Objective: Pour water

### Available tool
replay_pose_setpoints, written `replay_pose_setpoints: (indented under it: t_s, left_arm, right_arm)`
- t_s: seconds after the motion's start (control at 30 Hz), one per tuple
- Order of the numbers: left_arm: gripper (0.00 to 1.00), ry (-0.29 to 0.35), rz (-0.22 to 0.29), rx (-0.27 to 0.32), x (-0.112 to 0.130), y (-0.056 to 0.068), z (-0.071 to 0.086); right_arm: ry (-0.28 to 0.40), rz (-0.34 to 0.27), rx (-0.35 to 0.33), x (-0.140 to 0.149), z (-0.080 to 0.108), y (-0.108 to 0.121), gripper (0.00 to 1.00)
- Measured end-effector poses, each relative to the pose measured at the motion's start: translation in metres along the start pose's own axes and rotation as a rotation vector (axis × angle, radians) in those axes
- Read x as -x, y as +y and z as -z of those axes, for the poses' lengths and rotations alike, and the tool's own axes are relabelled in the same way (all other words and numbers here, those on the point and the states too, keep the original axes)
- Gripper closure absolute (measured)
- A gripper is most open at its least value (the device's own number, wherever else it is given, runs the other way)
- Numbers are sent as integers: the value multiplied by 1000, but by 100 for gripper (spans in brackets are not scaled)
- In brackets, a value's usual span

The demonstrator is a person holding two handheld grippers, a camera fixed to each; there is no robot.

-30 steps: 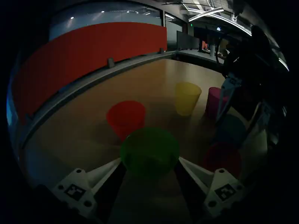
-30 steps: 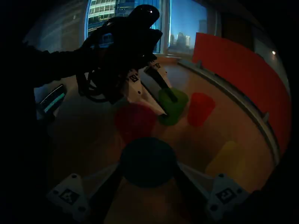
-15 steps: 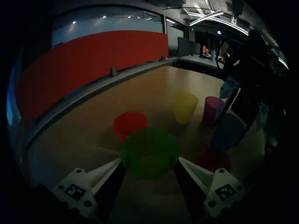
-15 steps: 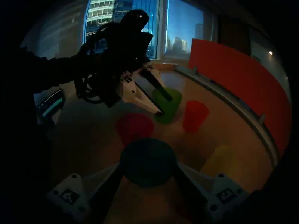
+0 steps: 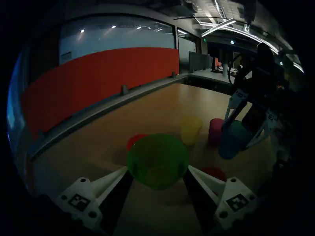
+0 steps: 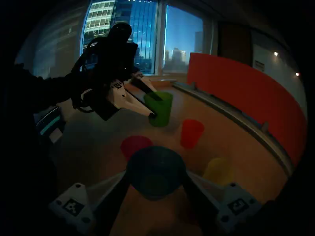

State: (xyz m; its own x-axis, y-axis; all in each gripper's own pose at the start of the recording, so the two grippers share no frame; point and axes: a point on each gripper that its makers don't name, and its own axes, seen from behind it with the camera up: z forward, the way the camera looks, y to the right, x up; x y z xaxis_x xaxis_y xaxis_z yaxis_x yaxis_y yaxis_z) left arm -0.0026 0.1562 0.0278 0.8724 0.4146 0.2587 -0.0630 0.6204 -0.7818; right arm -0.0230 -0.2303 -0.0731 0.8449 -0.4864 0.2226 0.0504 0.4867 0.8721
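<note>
green cup [image 5: 157, 161] gripped, blue cup [image 6: 155, 173] gripped

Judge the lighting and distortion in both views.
Left gripper view: dim overall, green cup readable, fisheye bows the red partition. Right gripper view: bright windows backlight the left gripper into near silhouette; blue cup dark.

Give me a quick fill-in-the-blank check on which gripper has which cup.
The left gripper is shut on the ___ cup.
The blue cup sits in the ___ gripper.
In the left gripper view, the ___ cup stands just left of the pink cup.
Missing: green, right, yellow.
</note>
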Motion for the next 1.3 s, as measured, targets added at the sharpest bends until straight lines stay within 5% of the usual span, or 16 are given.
replay_pose_setpoints:
  t_s: [0.5,1.3]
  left_arm:
    - [18,59,-3,-6,-27,10,27]
    - [17,126,14,15,-54,23,45]
  right_arm:
    - [98,-12,39,-26,24,-1,10]
    - [334,-13,96,-85,52,4,10]
